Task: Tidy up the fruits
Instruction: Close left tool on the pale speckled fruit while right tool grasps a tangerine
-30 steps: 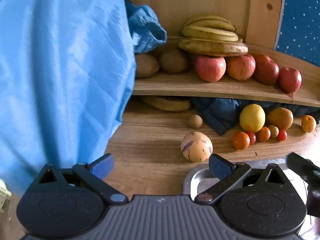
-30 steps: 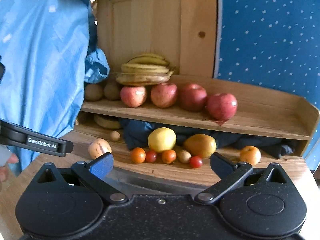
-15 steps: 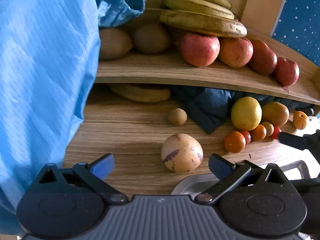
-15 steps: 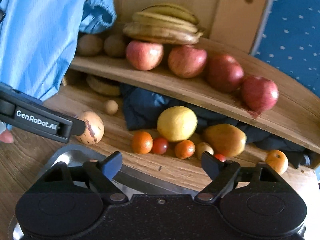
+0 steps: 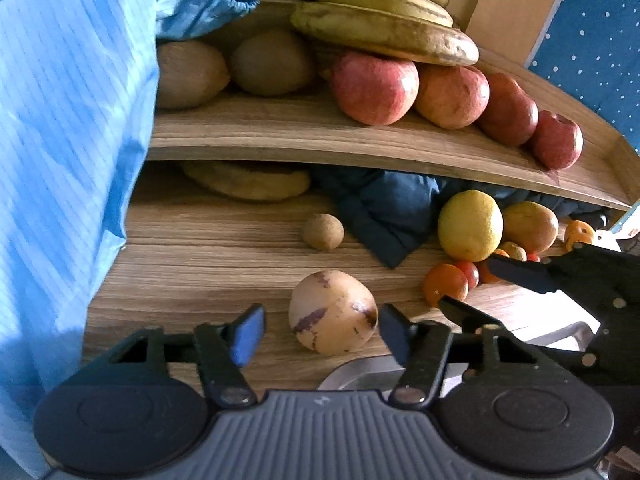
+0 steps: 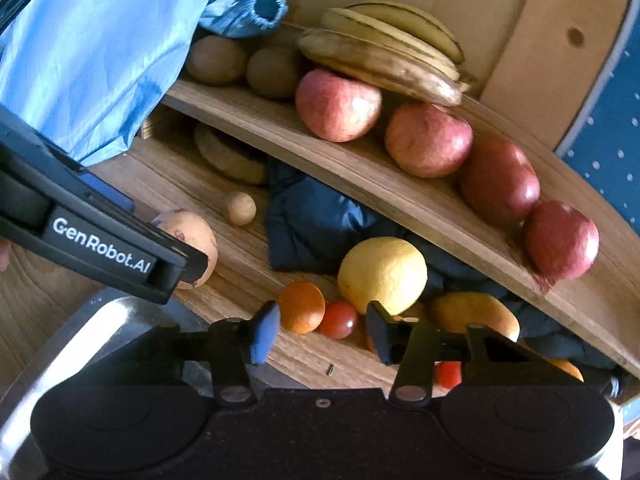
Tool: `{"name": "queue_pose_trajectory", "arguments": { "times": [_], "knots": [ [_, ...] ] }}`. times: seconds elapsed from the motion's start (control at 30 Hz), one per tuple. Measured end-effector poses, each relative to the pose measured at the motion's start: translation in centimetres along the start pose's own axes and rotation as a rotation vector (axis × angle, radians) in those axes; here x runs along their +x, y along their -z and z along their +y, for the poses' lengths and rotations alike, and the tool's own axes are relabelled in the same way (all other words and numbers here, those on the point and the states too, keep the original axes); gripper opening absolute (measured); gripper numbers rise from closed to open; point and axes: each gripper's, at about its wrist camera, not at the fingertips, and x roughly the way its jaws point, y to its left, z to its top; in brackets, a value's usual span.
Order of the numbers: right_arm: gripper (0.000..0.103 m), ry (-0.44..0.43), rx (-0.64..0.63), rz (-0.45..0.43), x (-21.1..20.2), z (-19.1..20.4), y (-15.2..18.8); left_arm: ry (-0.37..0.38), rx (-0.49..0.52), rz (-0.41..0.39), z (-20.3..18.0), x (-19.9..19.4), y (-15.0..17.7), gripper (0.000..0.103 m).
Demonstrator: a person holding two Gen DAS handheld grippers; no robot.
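Both grippers nearer now, closing jaws still unclamped around pale speckled fruit and small orange.

Left gripper tilted downward, jaws closing, right gripper angled down beside it, jaws closing

A light blue fabric fills the left of the frame, bunching at the upper left. A dark navy cloth lies crumpled at centre under the wooden shelf. Star-dotted blue backdrop occupies the upper right.
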Motion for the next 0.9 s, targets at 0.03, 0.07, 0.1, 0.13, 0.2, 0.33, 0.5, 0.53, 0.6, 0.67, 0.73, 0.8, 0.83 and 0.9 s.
{"name": "queue_pose_trajectory", "arguments": {
  "times": [0.03,0.07,0.1,0.13,0.2,0.33,0.5,0.53,0.6,0.67,0.73,0.8,0.83,0.9],
  "knots": [
    [0.044,-0.005,-0.01,0.002,0.1,0.1,-0.1,0.007,0.0,0.004,0.0,0.1,-0.1,0.061],
    [0.042,-0.008,-0.02,0.003,0.2,0.1,-0.1,0.012,0.001,0.007,0.0,0.1,-0.1,0.059],
    [0.04,-0.012,-0.031,0.005,0.3,0.3,-0.2,0.013,0.005,0.01,-0.2,0.3,-0.2,0.059],
    [0.039,-0.015,-0.041,0.007,0.4,0.4,-0.2,0.014,0.007,0.013,-0.2,0.4,-0.2,0.057],
    [0.038,-0.024,-0.059,0.016,0.7,0.6,-0.4,0.017,0.011,0.019,-0.4,0.6,-0.3,0.056],
    [0.035,-0.036,-0.082,0.027,1.0,0.8,-0.8,0.024,0.009,0.025,-0.2,0.7,-0.4,0.055],
    [0.031,-0.042,-0.105,0.033,1.2,1.0,-1.0,0.032,0.005,0.026,-0.1,0.8,-0.4,0.055],
    [0.031,-0.044,-0.102,0.033,1.2,0.9,-1.0,0.034,0.003,0.027,0.0,0.8,-0.5,0.055],
    [0.031,-0.048,-0.097,0.033,1.1,0.9,-1.0,0.037,0.0,0.027,0.1,0.8,-0.5,0.054],
    [0.031,-0.049,-0.1,0.034,1.1,0.9,-1.1,0.036,-0.005,0.027,0.2,0.8,-0.5,0.054],
    [0.031,-0.05,-0.099,0.032,1.1,1.0,-1.1,0.032,-0.012,0.023,0.3,0.7,-0.4,0.054],
    [0.03,-0.05,-0.097,0.029,1.1,1.0,-1.1,0.031,-0.018,0.02,0.5,0.5,-0.4,0.054],
    [0.029,-0.052,-0.095,0.028,1.1,1.0,-1.0,0.031,-0.021,0.017,0.6,0.5,-0.4,0.054],
    [0.029,-0.053,-0.088,0.022,1.0,0.9,-0.9,0.03,-0.022,0.014,0.6,0.3,-0.4,0.054]
  ]
}}
